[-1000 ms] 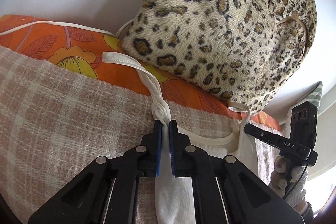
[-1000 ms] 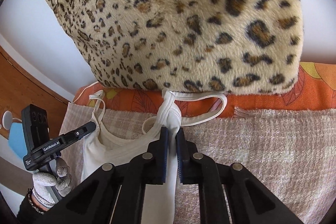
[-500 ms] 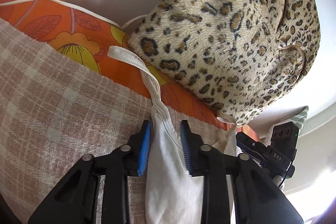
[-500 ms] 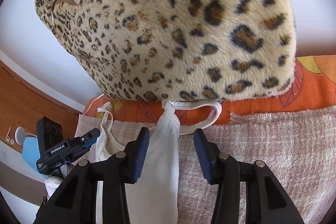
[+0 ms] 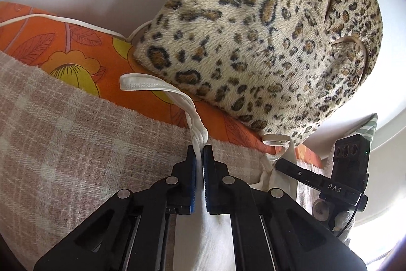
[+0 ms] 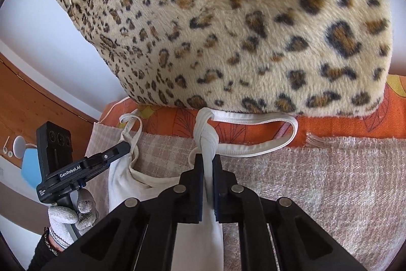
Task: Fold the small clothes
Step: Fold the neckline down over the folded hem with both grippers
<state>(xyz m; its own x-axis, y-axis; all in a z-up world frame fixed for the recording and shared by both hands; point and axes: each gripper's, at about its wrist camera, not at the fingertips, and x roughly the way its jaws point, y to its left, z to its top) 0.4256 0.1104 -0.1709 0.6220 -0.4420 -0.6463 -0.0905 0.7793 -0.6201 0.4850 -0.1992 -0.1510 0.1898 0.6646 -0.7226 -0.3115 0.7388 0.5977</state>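
A small white tank top [image 5: 200, 235] lies on a pink plaid blanket [image 5: 76, 149]. My left gripper [image 5: 199, 151] is shut on its bunched left shoulder, and the strap [image 5: 152, 86] loops out onto the orange sheet. My right gripper [image 6: 208, 159] is shut on the other bunched shoulder [image 6: 206, 137], and that strap [image 6: 256, 133] loops to the right. The top's body [image 6: 203, 240] runs down under the jaws. Each gripper shows in the other's view: the right one [image 5: 330, 184] and the left one [image 6: 76, 164].
A big leopard-print plush cushion [image 6: 228, 24] stands right behind the straps on an orange floral sheet [image 5: 63, 47]. A white wall is behind it. A wooden panel [image 6: 38, 103] is at the left in the right wrist view.
Half a second ago both grippers stood open around the shoulders. Now both have closed on the bunched fabric again and sit a little nearer the cushion.
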